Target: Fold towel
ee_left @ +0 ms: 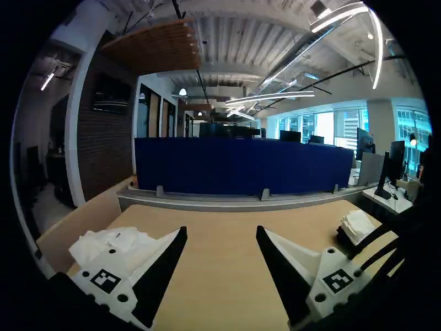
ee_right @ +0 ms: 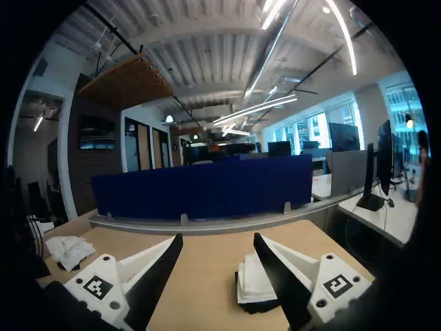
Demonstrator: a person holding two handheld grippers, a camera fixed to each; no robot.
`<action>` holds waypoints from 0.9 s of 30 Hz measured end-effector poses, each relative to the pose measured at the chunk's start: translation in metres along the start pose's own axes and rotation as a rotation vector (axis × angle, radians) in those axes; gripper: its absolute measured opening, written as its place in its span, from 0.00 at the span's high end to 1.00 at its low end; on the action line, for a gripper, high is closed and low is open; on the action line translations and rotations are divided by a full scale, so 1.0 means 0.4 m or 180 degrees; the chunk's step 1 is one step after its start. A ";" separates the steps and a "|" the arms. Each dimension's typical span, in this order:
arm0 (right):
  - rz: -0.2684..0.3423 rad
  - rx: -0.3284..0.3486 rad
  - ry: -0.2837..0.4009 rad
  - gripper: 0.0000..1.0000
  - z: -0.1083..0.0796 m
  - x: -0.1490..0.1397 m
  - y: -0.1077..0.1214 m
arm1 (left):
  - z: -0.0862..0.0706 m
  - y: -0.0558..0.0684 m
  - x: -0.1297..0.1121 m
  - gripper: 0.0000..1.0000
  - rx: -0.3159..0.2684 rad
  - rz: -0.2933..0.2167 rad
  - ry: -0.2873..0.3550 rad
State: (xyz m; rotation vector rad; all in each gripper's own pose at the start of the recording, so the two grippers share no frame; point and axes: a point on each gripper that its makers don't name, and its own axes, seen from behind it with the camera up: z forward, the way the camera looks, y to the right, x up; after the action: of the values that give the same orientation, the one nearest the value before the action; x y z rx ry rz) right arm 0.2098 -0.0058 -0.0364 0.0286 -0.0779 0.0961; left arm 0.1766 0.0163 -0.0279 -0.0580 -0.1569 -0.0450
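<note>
The left claw (ee_left: 220,245) is open and empty, its 2 fingers spread wide over a pale wooden desk (ee_left: 220,220). In the left gripper view, a crumpled white towel (ee_left: 113,243) lies at 8 o'clock, partly behind 1 finger, and a folded white stack (ee_left: 357,223) sits at 4 o'clock. The right claw (ee_right: 218,248) is also open and empty, with the folded white stack just beside 1 finger at 5 o'clock. A blue partition (ee_left: 242,165) lines the desk's far edge.

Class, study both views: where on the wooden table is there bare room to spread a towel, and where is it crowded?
The middle of the light wooden tabletop is bare, bordered by the crumpled white towel heap at one end, the folded white towel stack at the other, and the blue divider panel behind. Those ends are crowded.
</note>
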 end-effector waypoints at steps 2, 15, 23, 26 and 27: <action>-0.0006 0.0005 0.0010 0.00 -0.002 0.003 -0.007 | -0.001 -0.005 0.023 0.07 0.0021 -0.0005 0.0095; -0.0062 -0.0010 -0.0049 0.00 -0.002 -0.001 -0.046 | -0.004 -0.030 0.063 0.07 0.0039 -0.0088 0.0368; -0.0093 0.0072 -0.0085 0.00 0.013 -0.010 -0.087 | 0.003 -0.039 0.052 0.07 0.0023 -0.0116 0.0417; -0.0105 0.0101 -0.0092 0.00 0.019 -0.016 -0.099 | 0.010 -0.043 0.040 0.07 0.0031 -0.0128 0.0418; -0.0109 0.0109 -0.0094 0.00 0.020 -0.018 -0.103 | 0.012 -0.045 0.037 0.07 0.0036 -0.0130 0.0418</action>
State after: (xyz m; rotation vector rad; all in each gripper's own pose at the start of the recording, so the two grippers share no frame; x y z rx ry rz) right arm 0.2061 -0.0477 -0.0299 0.0657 -0.1052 0.0628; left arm 0.1894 -0.0018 -0.0198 -0.0404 -0.0271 -0.0883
